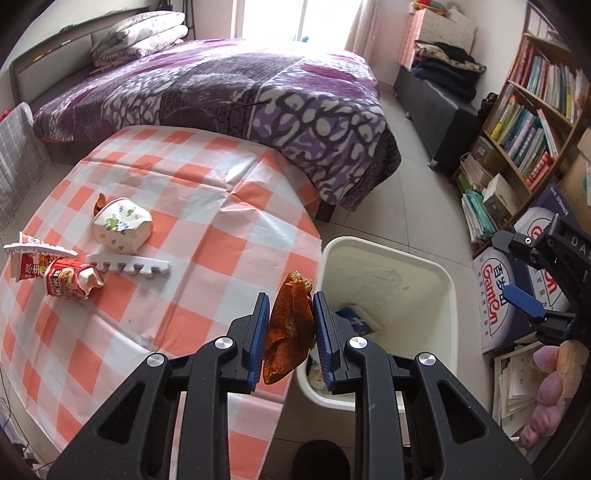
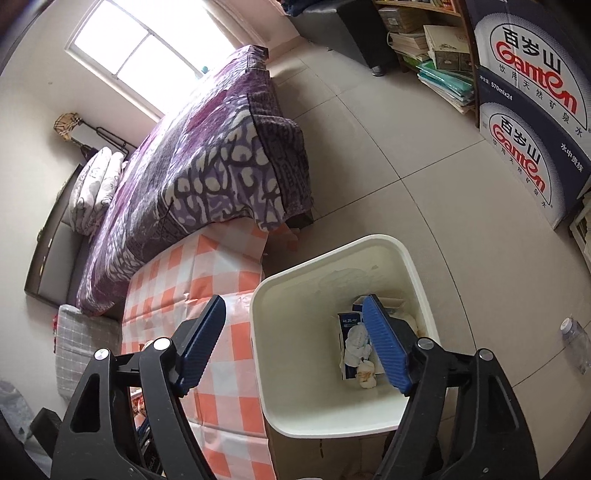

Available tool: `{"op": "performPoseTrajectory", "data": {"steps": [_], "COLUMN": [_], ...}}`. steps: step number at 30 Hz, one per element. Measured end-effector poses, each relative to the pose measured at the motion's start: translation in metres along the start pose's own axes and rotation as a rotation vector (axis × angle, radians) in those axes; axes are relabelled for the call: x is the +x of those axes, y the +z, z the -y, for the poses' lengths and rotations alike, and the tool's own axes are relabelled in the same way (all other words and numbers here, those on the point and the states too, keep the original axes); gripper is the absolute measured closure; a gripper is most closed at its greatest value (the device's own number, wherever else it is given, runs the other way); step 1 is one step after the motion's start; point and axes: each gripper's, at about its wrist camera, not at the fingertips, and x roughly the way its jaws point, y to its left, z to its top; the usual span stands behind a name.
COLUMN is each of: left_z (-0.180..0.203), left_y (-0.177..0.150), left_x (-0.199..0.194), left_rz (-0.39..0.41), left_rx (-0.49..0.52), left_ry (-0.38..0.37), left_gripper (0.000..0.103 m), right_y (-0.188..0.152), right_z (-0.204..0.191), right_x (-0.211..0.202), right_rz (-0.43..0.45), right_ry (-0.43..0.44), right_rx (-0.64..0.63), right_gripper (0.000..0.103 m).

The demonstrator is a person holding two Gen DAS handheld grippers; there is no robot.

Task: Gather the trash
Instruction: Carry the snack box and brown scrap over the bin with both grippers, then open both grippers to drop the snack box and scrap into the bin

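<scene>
Daylight is pouring in from the window (image 1: 273, 18) far ahead of the left tool (image 1: 288, 325), blowing out to pure white there and washing over the bed cover (image 1: 258, 85) beneath it. A pale sheen is lying on the tabletop (image 1: 221, 177) creases ahead and to the left. In the right wrist view the window (image 2: 147, 48) is glaring up and to the left of the right tool (image 2: 295, 343), and the floor (image 2: 406, 147) is reflecting softly. Shadows are staying faint. Both views are staying sharp at centre, while straight lines are bending and dark vignetting is closing in at the corners.
</scene>
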Motion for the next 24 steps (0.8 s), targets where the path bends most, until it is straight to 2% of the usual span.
{"op": "performPoseTrajectory", "data": {"steps": [19,20,21,23,24], "left_z": [0.08,0.083,0.084,0.084,0.083], "left_y": [0.002,0.002,0.003,0.003,0.003], "left_x": [0.013,0.013,0.014,0.014,0.015], "left_rz": [-0.011,-0.01,-0.01,-0.008,-0.006], "left_rx": [0.147,0.152,0.152,0.141,0.136], "left_ry": [-0.056,-0.065,-0.074,-0.087,-0.091], "left_gripper": [0.077,0.075,0.061,0.046,0.046], "right_y": [0.022,0.022,0.023,0.024,0.024], "right_z": [0.049,0.05,0.051,0.053,0.054], "right_x": [-0.016,-0.016,-0.016,-0.015,-0.015], "right_rz": [0.036,0.037,0.036,0.036,0.035], "right_ry": [0.046,0.045,0.043,0.041,0.038], "right_rx": [0.179,0.182,0.187,0.193,0.194], "right_gripper": [0.021,0.02,0.02,0.02,0.02]}}
